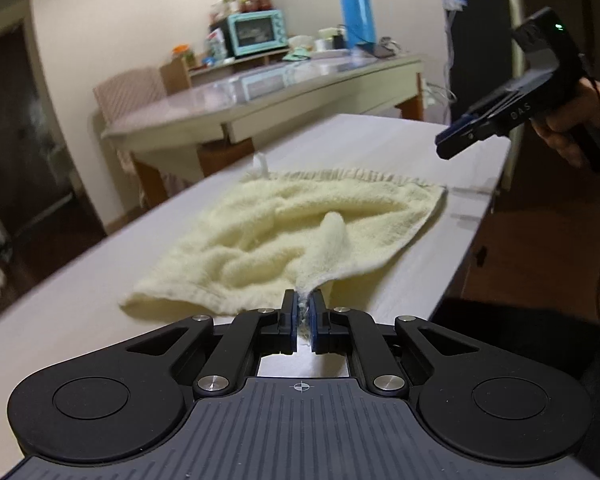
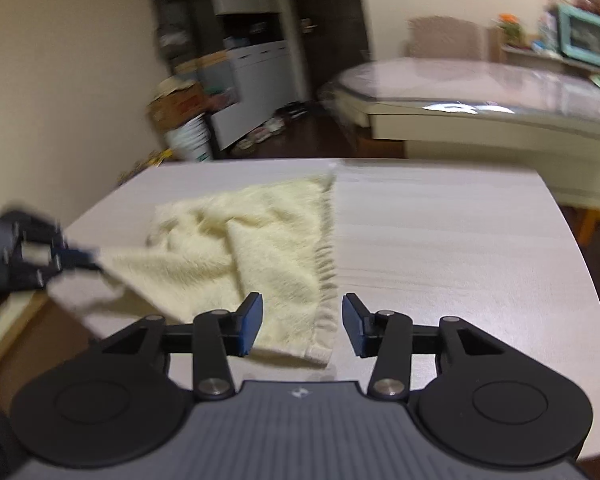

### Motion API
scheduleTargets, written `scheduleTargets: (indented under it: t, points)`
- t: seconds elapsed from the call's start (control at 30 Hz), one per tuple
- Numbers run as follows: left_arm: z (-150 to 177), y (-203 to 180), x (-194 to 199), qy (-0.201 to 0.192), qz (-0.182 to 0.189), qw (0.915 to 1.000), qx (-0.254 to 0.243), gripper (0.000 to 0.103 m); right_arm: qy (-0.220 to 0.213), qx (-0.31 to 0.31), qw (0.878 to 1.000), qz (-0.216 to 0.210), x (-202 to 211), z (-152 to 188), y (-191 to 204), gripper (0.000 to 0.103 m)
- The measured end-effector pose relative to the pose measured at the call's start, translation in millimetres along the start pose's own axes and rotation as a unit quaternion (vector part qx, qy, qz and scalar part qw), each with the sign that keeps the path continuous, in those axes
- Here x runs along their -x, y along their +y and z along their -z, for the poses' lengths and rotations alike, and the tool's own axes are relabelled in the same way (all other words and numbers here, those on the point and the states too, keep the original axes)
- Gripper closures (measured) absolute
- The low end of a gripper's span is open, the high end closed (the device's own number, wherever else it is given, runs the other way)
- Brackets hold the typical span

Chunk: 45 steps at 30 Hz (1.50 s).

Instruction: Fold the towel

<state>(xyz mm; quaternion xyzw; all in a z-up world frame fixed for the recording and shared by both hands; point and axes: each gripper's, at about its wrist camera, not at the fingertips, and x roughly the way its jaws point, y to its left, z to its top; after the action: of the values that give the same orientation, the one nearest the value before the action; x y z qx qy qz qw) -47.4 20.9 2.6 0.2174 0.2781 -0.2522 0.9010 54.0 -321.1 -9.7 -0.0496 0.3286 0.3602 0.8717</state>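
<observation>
At lower centre of the left wrist view, the left tongs (image 1: 304, 318) are clenched on a corner of the cream towel (image 1: 296, 232), which lies rumpled on the pale worktop (image 1: 80, 280). The right tongs (image 2: 302, 326) hang released over its fringed edge.

- Towel (image 1: 284, 232) lies mid-frame on the surface (image 1: 400, 148) — its near corner inside the left claw (image 1: 304, 312) at lower centre.
- Right claw (image 1: 456, 142) hangs upper right, above the surface.
</observation>
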Motion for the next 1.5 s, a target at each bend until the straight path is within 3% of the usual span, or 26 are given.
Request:
scheduleTargets:
  t: [0.2,0.47,0.7,1.03,1.13,1.2,1.27,1.5]
  points:
    - [5.0,1.1,18.8,0.027,-0.013,0.9993,-0.023,0.097,0.021,0.131,0.991,-0.009,-9.2,9.1,27.6,0.061]
    - [-0.3,-0.2,22.1,0.03,-0.013,0.9993,-0.02,0.097,0.007,0.276,0.961,-0.014,-17.7,22.0,75.3,0.062]
    - [-7.2,13.1,27.0,0.019,-0.01,0.9998,0.002,0.097,-0.022,0.348,0.937,0.006,-35.8,31.0,107.5,0.065]
    - [-3.5,17.5,34.2,0.024,-0.015,0.9995,0.016,0.097,-0.019,0.441,0.896,0.049,-49.9,53.4,110.5,0.077]
    - [-2.2,13.7,32.5,0.03,-0.011,0.9994,0.012,0.097,-0.016,0.465,0.883,0.06,-52.5,60.0,110.1,0.084]
    - [-0.5,10.8,32.0,0.034,-0.008,0.9994,0.006,0.097,-0.014,0.481,0.874,0.068,-54.2,64.4,109.9,0.096]
    - [3.7,9.2,33.3,0.04,-0.005,0.9992,0.001,0.097,-0.013,0.498,0.864,0.072,-56.1,68.9,111.6,0.097]
    - [10.9,-11.4,34.0,0.047,0.031,0.9983,-0.01,0.097,-0.024,0.495,0.864,0.089,-35.3,62.1,114.1,0.097]
